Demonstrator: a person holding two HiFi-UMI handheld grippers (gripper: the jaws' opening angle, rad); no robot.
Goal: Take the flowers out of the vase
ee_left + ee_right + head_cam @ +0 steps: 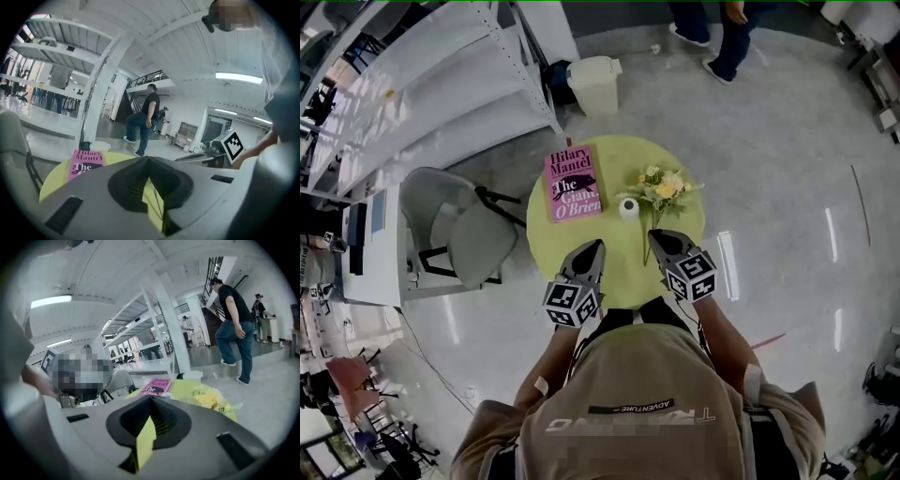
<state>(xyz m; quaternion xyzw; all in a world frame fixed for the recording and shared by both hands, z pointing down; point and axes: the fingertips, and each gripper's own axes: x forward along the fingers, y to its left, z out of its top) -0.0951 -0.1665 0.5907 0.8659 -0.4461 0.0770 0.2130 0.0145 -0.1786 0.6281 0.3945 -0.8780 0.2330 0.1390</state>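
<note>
Right gripper is pinched tight on the stem of the one bunch of flowers. The blooms sit just beyond its tip, outside the single white vase just to the left of that tip. Left gripper is closed and empty, with one pink book ahead of it.

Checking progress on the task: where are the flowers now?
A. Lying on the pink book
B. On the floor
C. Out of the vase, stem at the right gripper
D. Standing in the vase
C: the flowers show a bare stem beside the white vase, pinched in the right gripper.
</note>
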